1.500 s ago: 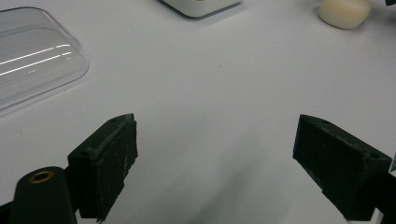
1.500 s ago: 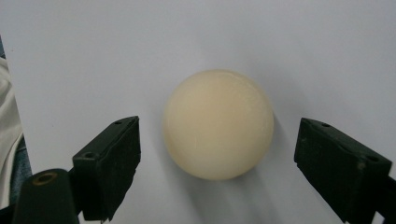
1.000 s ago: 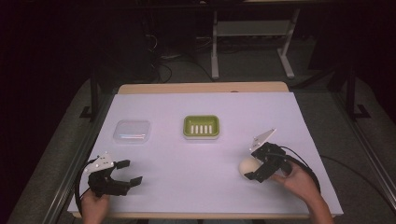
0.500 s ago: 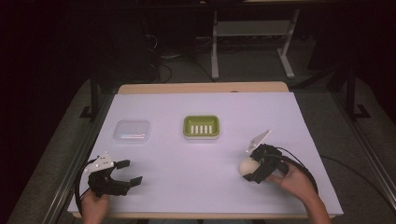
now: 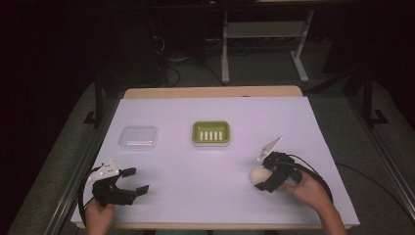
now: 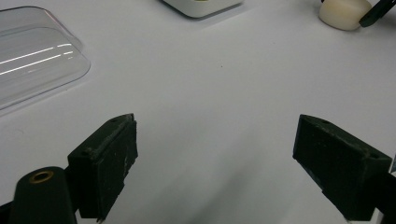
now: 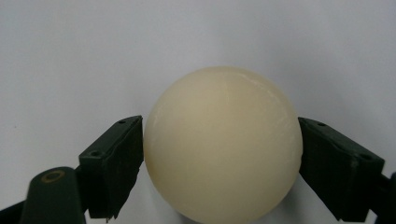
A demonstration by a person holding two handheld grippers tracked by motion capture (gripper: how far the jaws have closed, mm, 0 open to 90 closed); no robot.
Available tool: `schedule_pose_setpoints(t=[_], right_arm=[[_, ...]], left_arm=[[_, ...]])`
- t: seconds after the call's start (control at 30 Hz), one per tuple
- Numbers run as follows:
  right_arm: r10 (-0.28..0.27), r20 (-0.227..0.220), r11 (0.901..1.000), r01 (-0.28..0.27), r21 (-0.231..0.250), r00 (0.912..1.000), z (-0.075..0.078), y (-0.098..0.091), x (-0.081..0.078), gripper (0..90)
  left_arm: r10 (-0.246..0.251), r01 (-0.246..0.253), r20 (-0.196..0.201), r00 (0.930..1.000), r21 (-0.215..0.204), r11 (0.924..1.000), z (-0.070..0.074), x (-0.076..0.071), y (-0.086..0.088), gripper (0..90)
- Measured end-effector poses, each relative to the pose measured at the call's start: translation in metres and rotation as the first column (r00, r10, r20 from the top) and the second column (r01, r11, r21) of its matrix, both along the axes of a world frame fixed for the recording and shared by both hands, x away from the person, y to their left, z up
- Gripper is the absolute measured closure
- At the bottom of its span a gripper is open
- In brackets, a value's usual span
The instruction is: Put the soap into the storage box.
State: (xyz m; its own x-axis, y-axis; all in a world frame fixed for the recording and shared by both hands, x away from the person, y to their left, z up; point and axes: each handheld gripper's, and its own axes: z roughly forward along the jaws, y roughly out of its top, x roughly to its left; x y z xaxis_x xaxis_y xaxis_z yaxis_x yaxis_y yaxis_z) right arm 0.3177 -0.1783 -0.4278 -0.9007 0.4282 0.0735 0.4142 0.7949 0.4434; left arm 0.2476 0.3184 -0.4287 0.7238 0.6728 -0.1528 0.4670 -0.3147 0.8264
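Observation:
A cream round soap bar [image 5: 256, 175] lies on the white table at the right front. My right gripper [image 5: 259, 178] is shut on it; in the right gripper view both black jaws press the sides of the soap [image 7: 223, 144]. At the left front my left gripper [image 5: 139, 180] rests open, and the left gripper view shows bare table between its jaws [image 6: 219, 149]. The soap [image 6: 344, 11] appears at the top right of that view.
A green soap dish [image 5: 195, 133] with a slotted floor sits mid-table, and its edge [image 6: 201, 5] shows in the left gripper view. A clear plastic lid [image 5: 138, 138] lies to its left, ahead of the left gripper [image 6: 32, 60]. The table's front edge is close to both hands.
The right gripper has shifted slightly toward the front edge while staying around the soap. The left gripper has not moved.

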Motion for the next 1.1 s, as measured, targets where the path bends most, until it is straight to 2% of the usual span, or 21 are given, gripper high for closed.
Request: schedule_pose_setpoints(t=[0.33,0.5,1.1], right_arm=[[0.016,-0.004,0.9996,-0.016,-0.024,0.9999,-0.0035,0.0033,0.0012,19.7],[0.026,0.01,0.9991,-0.026,-0.033,0.9996,-0.0036,0.004,0.0007,22.7],[0.033,-0.002,0.9992,-0.033,-0.025,0.9995,-0.0026,0.0025,0.0024,23.7]], left_arm=[[0.005,-0.005,-0.002,1.0,-0.002,1.0,0.0003,-0.0001,0.0021,13.0],[0.006,-0.006,0.0,1.0,-0.005,1.0,0.0005,-0.0003,0.0019,13.0],[0.006,-0.006,0.002,1.0,-0.003,1.0,0.0005,-0.0002,0.0024,13.0]])
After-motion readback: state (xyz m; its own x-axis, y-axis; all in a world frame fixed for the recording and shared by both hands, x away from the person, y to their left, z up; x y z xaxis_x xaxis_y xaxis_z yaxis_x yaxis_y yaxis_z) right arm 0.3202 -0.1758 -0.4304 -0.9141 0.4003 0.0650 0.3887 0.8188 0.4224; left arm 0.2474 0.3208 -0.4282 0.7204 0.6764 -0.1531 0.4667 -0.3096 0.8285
